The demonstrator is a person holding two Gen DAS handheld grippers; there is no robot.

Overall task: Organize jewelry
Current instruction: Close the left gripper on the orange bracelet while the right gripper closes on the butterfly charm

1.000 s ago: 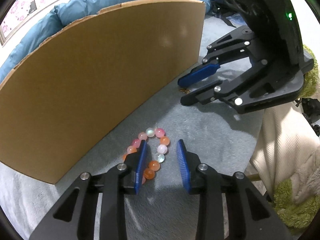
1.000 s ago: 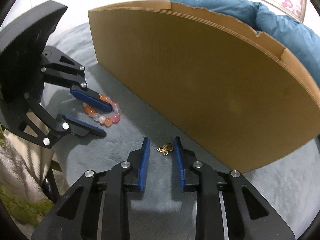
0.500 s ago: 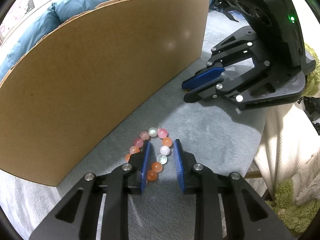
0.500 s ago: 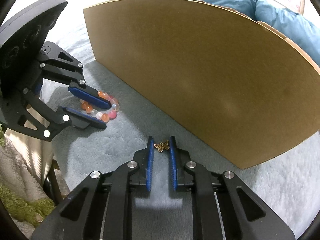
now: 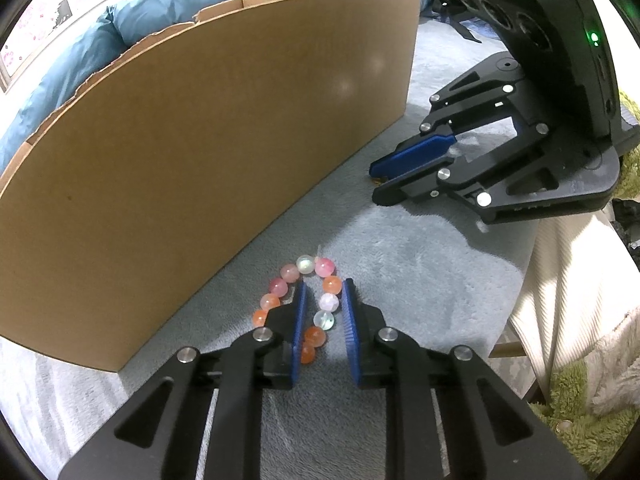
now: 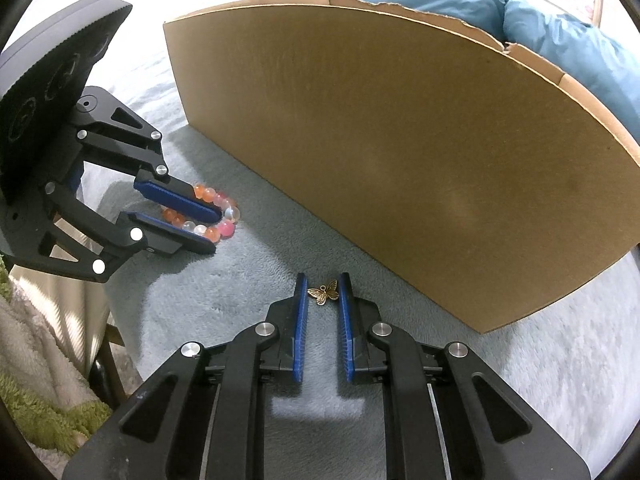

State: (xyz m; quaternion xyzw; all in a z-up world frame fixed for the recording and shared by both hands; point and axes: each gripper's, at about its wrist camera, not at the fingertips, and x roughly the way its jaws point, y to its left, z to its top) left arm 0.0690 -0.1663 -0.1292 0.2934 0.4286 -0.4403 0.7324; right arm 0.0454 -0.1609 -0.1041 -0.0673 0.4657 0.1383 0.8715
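A: Start nearest the cardboard box [image 5: 224, 152]. The left claw [image 5: 323, 312] straddles one side of the beaded bracelet [image 5: 304, 304], which lies on the grey plush blanket [image 5: 420, 272] just in front of the box wall. One pad sits inside the loop, the other outside; its jaws have just been closing, but a sliver of gap shows beside the beads, so I judge it not yet gripping.

B: And the right claw [image 6: 323, 294]?

A: Narrowed onto the butterfly charm [image 6: 323, 292], pads touching both wings, further along the same box wall.

B: Advice?

A: Finish the squeeze on the beads before lifting, and lift the flat charm straight up.

B: Any difference between views?

A: Only the right wrist view shows the charm clearly; the left view hides nearly all of it behind the claw.
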